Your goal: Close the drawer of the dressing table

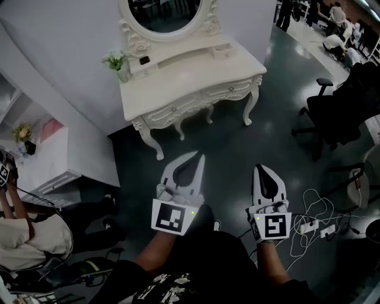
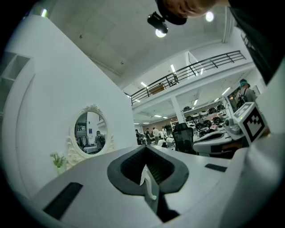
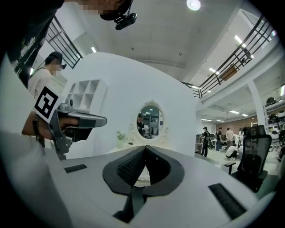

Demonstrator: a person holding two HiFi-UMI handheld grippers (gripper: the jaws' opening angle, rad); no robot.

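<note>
White carved dressing table point(image 1: 190, 72) w/ oval mirror point(image 1: 167, 13) stands against wall, well ahead of both grippers; its drawer fronts point(image 1: 228, 90) look flush. Left gripper point(image 1: 198, 157) & right gripper point(image 1: 261, 168): fingers together, nothing btwn, over dark floor point(image 1: 231, 151).

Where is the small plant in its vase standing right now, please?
In the head view, the small plant stands at the left end of the dressing table top, beside the oval mirror.

surface: dressing table point(image 1: 196, 68) — white | on top: potted plant point(image 1: 117, 61), oval mirror point(image 1: 166, 15)
</note>
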